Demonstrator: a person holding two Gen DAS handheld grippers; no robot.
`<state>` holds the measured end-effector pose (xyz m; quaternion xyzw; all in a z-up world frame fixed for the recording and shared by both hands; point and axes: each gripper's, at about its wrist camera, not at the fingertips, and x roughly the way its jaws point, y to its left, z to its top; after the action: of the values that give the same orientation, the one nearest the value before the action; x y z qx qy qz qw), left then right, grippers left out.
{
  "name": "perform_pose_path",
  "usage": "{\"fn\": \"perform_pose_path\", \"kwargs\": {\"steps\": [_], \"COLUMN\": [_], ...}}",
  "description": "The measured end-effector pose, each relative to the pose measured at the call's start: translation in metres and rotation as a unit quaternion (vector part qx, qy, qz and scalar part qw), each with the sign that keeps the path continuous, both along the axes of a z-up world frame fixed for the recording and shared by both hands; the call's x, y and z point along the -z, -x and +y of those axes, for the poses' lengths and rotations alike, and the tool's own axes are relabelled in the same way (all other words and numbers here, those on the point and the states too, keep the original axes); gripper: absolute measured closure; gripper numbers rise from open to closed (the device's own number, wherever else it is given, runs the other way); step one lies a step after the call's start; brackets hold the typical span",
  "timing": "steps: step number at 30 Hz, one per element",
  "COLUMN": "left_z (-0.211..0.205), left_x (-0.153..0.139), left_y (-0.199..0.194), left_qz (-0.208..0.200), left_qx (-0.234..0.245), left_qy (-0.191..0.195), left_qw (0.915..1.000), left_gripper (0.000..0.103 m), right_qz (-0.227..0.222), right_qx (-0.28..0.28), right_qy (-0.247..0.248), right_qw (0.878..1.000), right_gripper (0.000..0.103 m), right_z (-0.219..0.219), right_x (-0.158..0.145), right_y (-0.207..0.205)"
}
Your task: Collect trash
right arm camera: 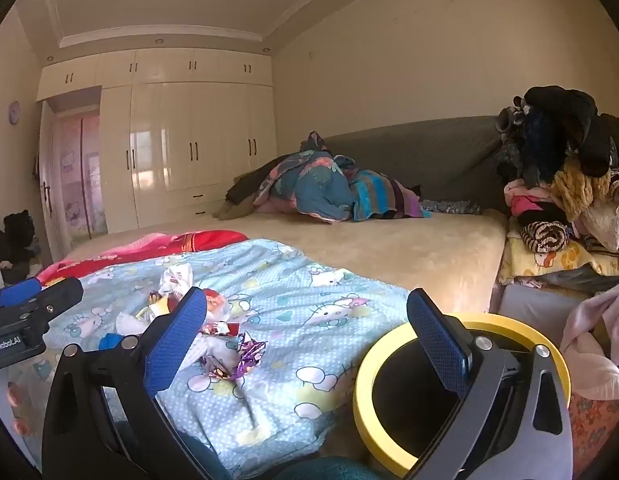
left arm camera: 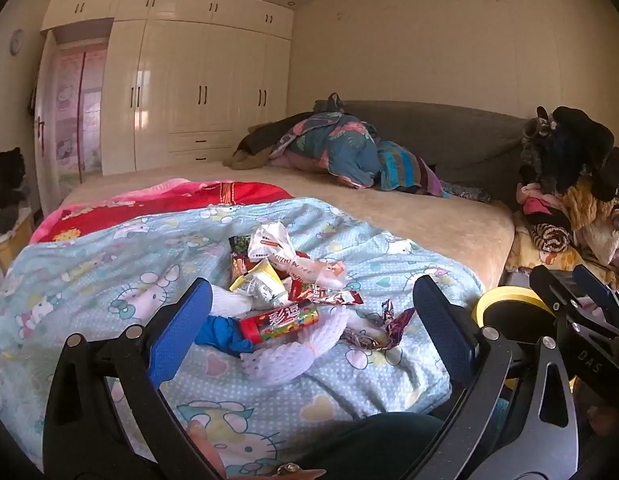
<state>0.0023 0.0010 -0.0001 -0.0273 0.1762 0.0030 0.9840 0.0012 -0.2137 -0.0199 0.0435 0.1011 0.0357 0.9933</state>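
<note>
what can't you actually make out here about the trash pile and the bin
- Bin: right wrist view, inside is black shadow, contents unreadable; the right gripper finger covers part of the rim.
- Trash pile: left wrist view, overlapping wrappers hide the lower ones; count unclear.
- Same pile, right wrist view: finger blocks its middle.
- Wrapper print: mostly too small to read.

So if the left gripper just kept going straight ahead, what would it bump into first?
Probably the red candy tube atop the white foam net, lying between the open left gripper's fingers on the blue blanket. Depth is hard to judge.
</note>
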Motion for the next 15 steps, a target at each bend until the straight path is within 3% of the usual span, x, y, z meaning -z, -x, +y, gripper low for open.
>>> {"fn": "perform_pose_path", "kwargs": {"steps": [15], "left_z": [0.001], "left_x": [-0.001], "left_y": [0.005], "left_qz": [-0.010], "left_qx": [0.001], "left_qy": [0.003], "left_qw": [0.9999], "left_gripper": [0.010], "right_qz": [0.000], "right_qx": [-0.002], "right_qy": [-0.006], "right_qw": [1.000], "right_gripper": [0.006], "right_z": [0.002], "right_x": [0.004], "right_y": [-0.001]}}
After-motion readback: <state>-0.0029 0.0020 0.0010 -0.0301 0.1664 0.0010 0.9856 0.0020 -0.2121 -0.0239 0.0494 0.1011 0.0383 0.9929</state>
